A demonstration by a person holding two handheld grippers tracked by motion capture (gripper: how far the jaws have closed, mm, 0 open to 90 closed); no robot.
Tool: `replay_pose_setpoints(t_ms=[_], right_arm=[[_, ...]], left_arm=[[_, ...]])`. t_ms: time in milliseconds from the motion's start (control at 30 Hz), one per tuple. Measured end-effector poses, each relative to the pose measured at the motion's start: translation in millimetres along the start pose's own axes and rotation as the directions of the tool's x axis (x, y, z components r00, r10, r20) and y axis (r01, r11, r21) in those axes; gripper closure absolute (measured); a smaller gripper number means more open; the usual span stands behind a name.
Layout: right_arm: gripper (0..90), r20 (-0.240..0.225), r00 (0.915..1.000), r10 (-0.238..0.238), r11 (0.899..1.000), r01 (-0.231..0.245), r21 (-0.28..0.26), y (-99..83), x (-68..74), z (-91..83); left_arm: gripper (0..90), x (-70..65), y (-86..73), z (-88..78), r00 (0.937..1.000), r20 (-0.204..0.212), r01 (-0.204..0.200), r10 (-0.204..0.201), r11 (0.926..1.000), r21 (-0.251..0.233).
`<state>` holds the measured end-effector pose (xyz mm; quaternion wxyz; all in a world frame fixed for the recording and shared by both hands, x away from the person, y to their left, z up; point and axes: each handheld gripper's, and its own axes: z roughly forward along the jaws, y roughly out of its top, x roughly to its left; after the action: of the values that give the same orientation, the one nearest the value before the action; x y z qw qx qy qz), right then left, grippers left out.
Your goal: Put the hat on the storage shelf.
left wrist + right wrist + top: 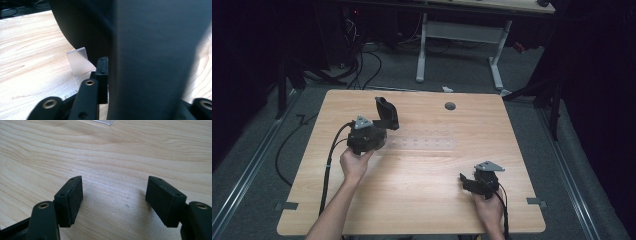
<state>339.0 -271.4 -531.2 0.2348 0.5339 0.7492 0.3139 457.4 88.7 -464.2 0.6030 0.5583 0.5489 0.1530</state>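
Where the pale wood-grain tabletop (422, 170) spreads under the lamp, its surface looks smooth and matte, with long wavy grain lines and rounded corners. Near its far edge sits a small round grey grommet (450, 106), and I use that as my mark.

Well to the near-left of the grommet, the left tool (384, 122) is raised in the person's left hand (354, 165). It is closed on a black object (386, 113), a smooth, dull, curved thing with a broad flat face that stands up above the tool; from the left gripper view it looms so close that it blocks most of the sight ahead. Beside it in that view stands a small frosted, translucent plastic piece (80, 62), square-edged and upright on the wood, just at the tip of the jaw pad. A faint clear strip (422, 145) lies flat on the tabletop, nearer than the grommet and just right of the left tool.

Far to the near-right of the grommet, the right tool (468, 181) rests low over the wood in the right hand (489, 210), its jaws spread apart with nothing between them. Its pads (72, 197) are black, blocky and finely grained like rubber. A grey three-cornered plate (489, 166) caps it.

Beyond the tabletop, dark cables (362, 65) trail over grey carpet beside a white desk frame (462, 45).
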Motion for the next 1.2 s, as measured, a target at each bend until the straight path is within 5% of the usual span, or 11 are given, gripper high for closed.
replay_pose_setpoints(t_ms=[133,367,1200], right_arm=[[30.3,0.000,1.0000,0.000,1.000,0.000,0.000,0.0,0.0,0.0],[30.3,0.000,1.0000,0.000,1.000,0.000,0.000,0.0,0.1,0.0],[30.3,0.000,1.0000,0.000,1.000,0.000,0.000,0.0,0.1,0.0]], left_arm=[[56.7,-0.5,3.5,-5.8,0.9999,0.000,0.016,-0.016,0.9998,-0.012],[46.5,-0.9,6.6,-16.0,1.0000,-0.003,0.003,-0.003,0.9998,-0.022],[42.0,-3.3,1.5,-68.4,0.9982,0.055,0.025,-0.023,0.9986,-0.047]])
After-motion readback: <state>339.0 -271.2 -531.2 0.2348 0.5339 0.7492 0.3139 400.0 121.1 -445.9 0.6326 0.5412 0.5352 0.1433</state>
